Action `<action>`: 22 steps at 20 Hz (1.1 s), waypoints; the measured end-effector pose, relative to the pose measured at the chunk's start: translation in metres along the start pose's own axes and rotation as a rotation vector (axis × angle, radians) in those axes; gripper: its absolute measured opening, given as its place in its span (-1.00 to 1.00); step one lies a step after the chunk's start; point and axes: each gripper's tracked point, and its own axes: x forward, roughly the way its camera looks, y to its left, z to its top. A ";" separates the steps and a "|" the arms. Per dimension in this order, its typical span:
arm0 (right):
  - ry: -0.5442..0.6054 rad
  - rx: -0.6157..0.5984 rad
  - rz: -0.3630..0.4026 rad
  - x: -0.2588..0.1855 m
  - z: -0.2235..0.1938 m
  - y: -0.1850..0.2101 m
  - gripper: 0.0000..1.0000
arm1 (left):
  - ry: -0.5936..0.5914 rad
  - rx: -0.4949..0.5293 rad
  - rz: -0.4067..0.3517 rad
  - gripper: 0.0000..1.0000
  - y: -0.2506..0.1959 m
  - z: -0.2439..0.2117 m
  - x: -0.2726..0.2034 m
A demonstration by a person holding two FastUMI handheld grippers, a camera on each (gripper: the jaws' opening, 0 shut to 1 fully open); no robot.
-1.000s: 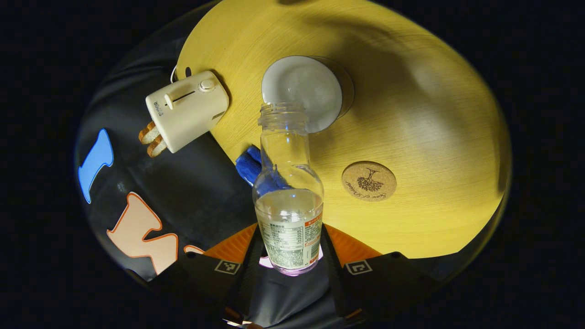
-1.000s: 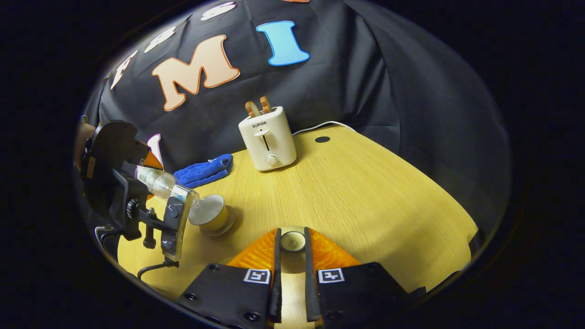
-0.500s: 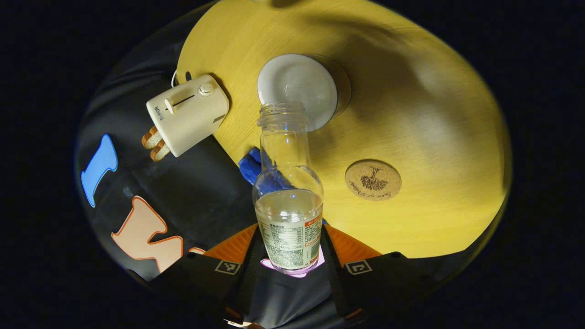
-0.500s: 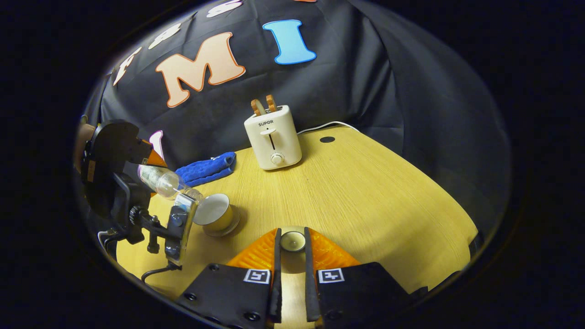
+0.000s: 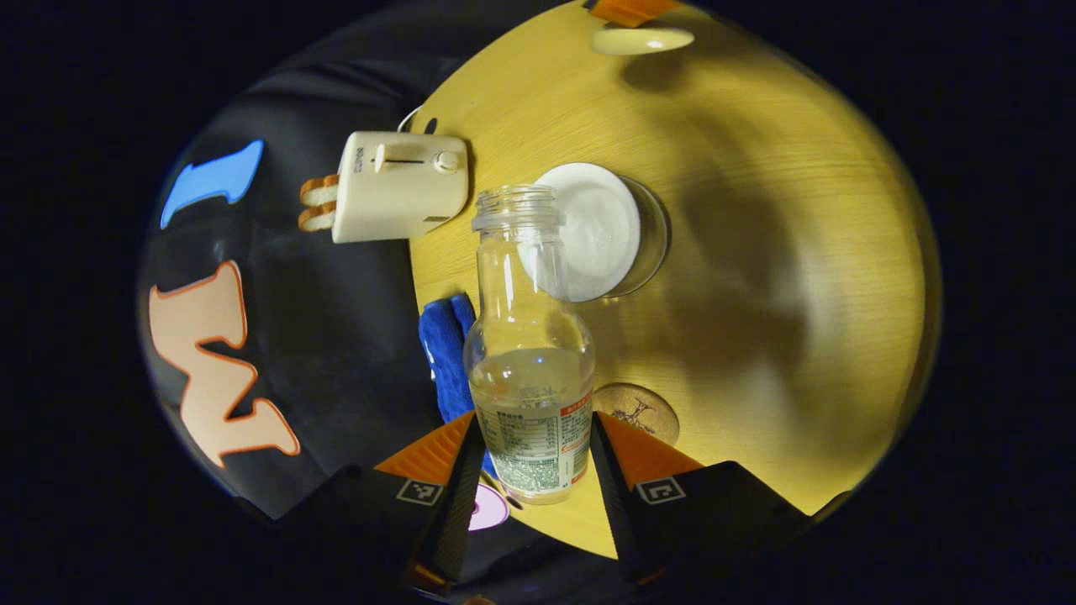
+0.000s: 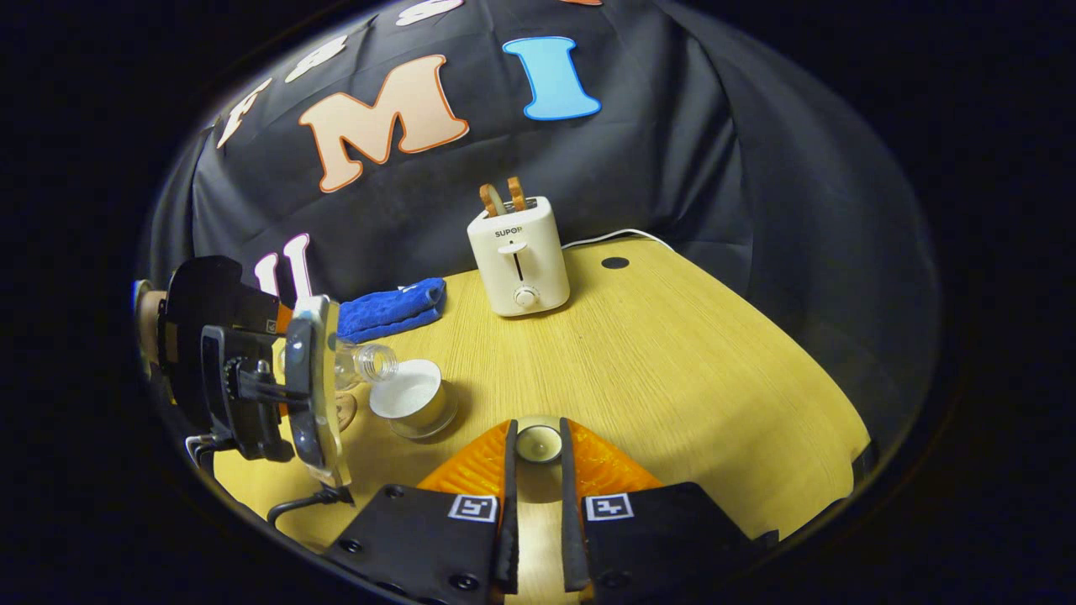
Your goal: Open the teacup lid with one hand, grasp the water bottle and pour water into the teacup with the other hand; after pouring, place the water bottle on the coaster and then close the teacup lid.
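My left gripper (image 5: 531, 454) is shut on the clear water bottle (image 5: 525, 336), uncapped and about a third full, its mouth lying over the near rim of the open teacup (image 5: 601, 231). The cork coaster (image 5: 639, 412) peeks out just right of the bottle's base. My right gripper (image 6: 536, 445) is shut on the knob of the teacup lid (image 6: 538, 443), held above the table. In the right gripper view the left gripper (image 6: 252, 370) stands at the left with the bottle (image 6: 366, 363) tilted toward the teacup (image 6: 414, 399). In the left gripper view the lid (image 5: 643, 39) hangs at the top.
A cream toaster (image 6: 519, 256) with toast stands at the back of the round wooden table (image 6: 672, 361), its cord trailing right. A folded blue cloth (image 6: 391, 309) lies by the back left edge. Black cloth closes the booth behind.
The left gripper has swung back and lowered, bringing the bottle less steeply tilted and nearer the coaster. The right gripper keeps the lid still.
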 end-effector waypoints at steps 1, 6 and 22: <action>0.001 -0.007 0.000 0.000 0.003 0.003 -0.53 | -0.007 -0.047 -0.002 0.36 -0.001 -0.003 0.003; 0.009 -0.048 -0.005 0.005 0.011 0.014 -0.53 | -0.050 -0.247 0.014 0.35 -0.006 -0.018 0.011; 0.057 -0.191 0.021 0.003 0.017 0.056 -0.53 | -0.431 -1.005 0.113 0.34 0.011 -0.007 0.002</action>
